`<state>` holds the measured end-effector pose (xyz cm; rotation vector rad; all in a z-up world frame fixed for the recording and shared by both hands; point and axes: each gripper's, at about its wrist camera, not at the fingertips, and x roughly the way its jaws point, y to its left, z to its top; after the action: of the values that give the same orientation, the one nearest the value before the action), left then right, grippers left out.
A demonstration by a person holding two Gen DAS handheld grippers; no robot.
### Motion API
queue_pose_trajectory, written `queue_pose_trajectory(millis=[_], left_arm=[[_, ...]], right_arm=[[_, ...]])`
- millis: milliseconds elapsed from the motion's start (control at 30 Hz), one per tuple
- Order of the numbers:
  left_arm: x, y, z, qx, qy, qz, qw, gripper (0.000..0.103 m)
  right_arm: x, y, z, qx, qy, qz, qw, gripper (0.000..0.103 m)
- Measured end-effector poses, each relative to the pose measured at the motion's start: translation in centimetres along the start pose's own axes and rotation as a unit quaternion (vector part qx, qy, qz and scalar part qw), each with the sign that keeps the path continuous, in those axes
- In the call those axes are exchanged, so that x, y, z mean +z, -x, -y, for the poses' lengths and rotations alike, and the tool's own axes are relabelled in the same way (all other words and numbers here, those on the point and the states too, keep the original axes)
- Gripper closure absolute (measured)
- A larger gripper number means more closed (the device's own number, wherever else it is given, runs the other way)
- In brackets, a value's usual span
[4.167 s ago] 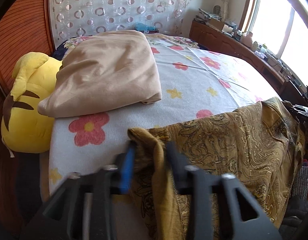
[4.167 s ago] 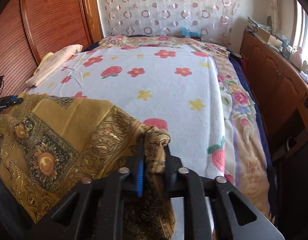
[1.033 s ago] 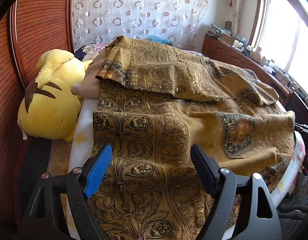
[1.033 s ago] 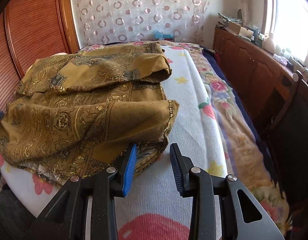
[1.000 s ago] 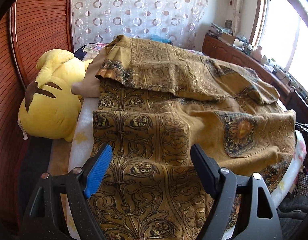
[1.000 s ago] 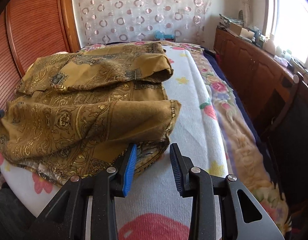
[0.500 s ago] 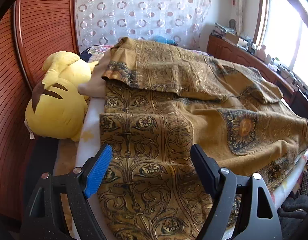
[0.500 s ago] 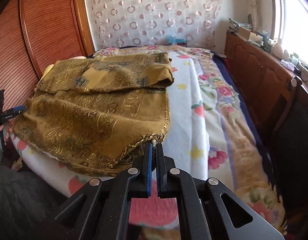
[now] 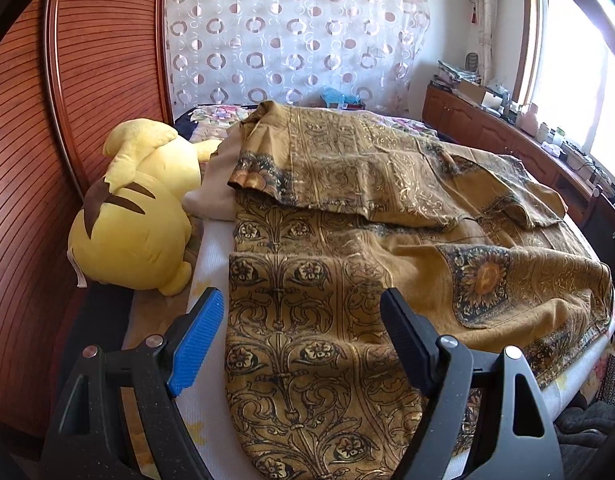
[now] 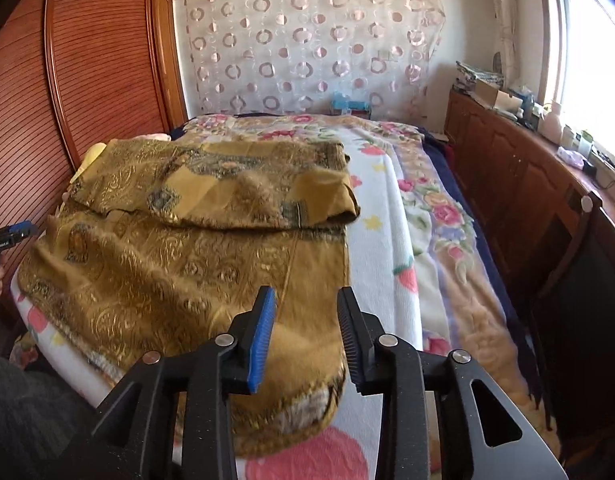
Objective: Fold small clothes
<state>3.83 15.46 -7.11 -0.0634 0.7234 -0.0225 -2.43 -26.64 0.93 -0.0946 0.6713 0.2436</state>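
1. The mustard-gold patterned garment lies spread across the bed, its far part folded back over itself into a thick flap.
2. The left gripper hovers above the near edge of the cloth, jaws spread wide, and nothing is pinched between them: the fabric lies flat beneath.
3. The right gripper hangs over the garment's near right corner; its jaws have just been opening and now stand partly apart, with the cloth seen through the gap but not clamped.
4. In the right wrist view the garment covers the left half of the floral blanket, its right hem running straight down toward the gripper.
5. A yellow plush toy sits at the left edge of the bed, just beside a beige pillow that the folded flap partly covers.
6. A wooden cabinet runs along the right, under the bright window.
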Motion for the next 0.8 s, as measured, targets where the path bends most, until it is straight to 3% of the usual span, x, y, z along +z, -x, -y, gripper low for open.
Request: queue_pose_trajectory(millis=[233, 567, 700, 800], left_arm=[[0.4, -0.2, 0.0, 0.002, -0.001, 0.001, 1.0000, 0.022], [2.0, -1.5, -0.5, 0.011, 0.001, 0.001, 0.9999, 0.022], [3.4, -2.6, -0.7, 0.014, -0.004, -0.001, 0.9999, 0.022], [4.7, -3.5, -1.0, 0.020, -0.005, -0.001, 0.9998, 0.022]], right_arm=[[0.5, -2.0, -0.3, 0.004, 0.000, 0.014, 1.000, 0.058], [2.5, -5.2, -0.5, -0.015, 0.007, 0.006, 1.000, 0.057], [3.6, -6.2, -0.5, -0.009, 0.009, 0.006, 1.000, 0.047], [4.3, -7.1, -0.3, -0.017, 0.014, -0.001, 1.000, 0.046]])
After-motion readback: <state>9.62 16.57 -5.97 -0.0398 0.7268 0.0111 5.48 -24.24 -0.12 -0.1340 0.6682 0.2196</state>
